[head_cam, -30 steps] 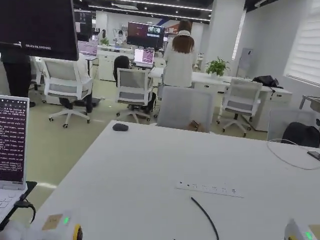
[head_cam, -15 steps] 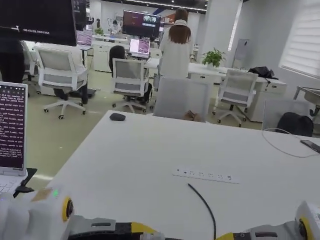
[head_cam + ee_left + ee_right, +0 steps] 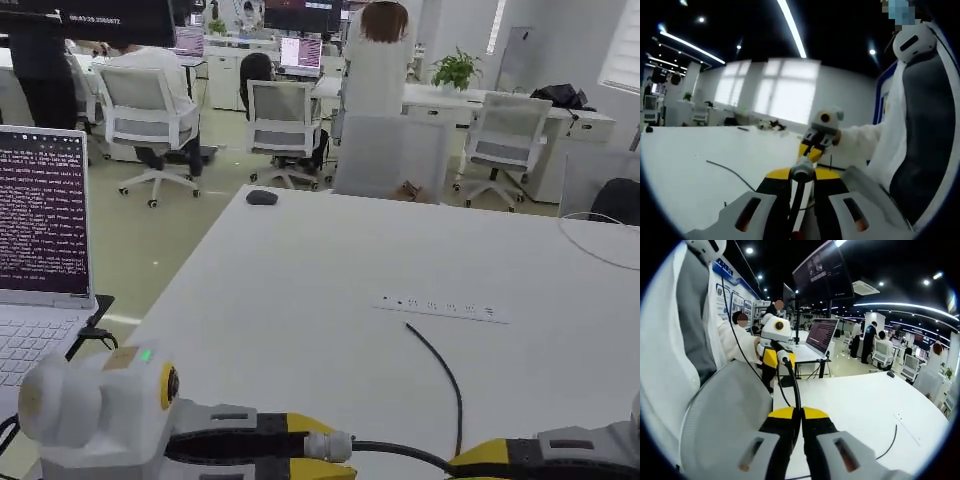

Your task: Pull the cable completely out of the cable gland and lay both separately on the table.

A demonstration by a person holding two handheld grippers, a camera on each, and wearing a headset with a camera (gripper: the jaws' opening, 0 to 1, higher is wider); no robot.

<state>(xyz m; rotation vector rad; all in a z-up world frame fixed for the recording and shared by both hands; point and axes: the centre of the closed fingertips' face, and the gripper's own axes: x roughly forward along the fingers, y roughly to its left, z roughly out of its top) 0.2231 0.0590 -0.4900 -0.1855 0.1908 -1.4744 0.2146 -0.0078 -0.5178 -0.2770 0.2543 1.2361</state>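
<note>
There are two grippers, one cable [image 3: 796, 390] and one cable gland [image 3: 326, 446]. In the head view the left gripper [image 3: 310, 447] is clamped on the gland, whose grey end sticks out just past the yellow fingertips. The cable is still threaded through the gland and runs across to the right gripper [image 3: 468, 463], whose fingers are closed on it.

Both grippers are at the near edge of the white table [image 3: 300, 290]. The cable's loose tail lies on the table and ends near the one power strip [image 3: 440, 308]. One laptop [image 3: 40, 220] stands at the left, and one mouse [image 3: 262, 197] lies at the far edge.

The right gripper view shows what the head view cuts off: the cable pinched between that gripper's own closed jaws. The left gripper view shows the gland seated at its own tips.
</note>
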